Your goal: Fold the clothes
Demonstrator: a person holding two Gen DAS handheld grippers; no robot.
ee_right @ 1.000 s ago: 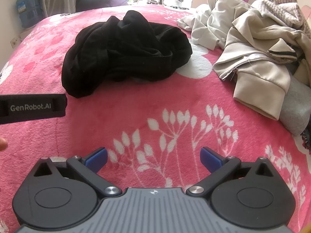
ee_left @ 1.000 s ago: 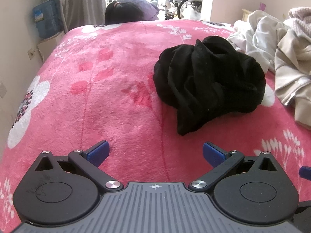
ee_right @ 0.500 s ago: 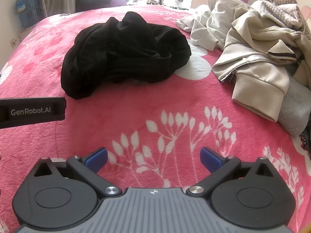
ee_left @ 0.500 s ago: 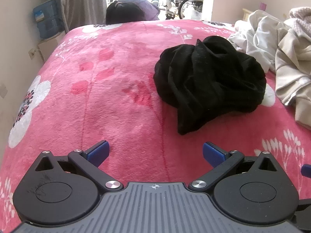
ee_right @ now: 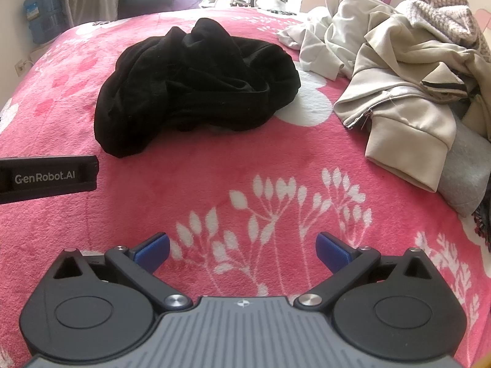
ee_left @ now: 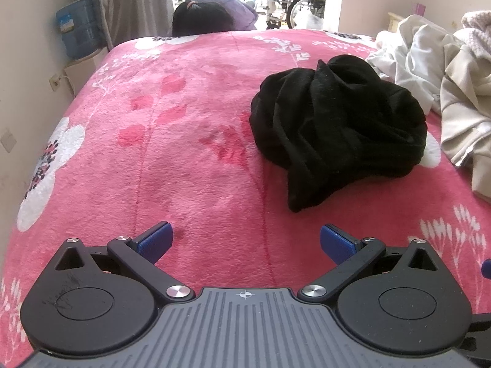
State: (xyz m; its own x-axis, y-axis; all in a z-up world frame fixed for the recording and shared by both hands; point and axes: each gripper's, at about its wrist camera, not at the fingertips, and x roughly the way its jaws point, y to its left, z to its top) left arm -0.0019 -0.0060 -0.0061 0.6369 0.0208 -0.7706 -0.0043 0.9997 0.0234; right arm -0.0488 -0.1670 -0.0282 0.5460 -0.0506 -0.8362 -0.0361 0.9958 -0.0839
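crumpled black fabric garment (ee_left: 337, 122) heaped on pink floral fleece bed blanket (ee_left: 190, 165), beside pile of beige clothes (ee_right: 399, 92). left tongs (ee_left: 244, 240) and right tongs (ee_right: 242, 248) spread wide, empty, above blanket, short of the garment.

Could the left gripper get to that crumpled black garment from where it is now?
Probably yes. The left gripper is open and empty, and only bare pink blanket lies between it and the black garment, ahead and slightly right. The beige clothes pile sits off to the side.

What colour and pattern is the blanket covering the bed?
Pink blanket with white flowers and leaf sprigs, plus darker pink leaves; clearest in the right wrist view.
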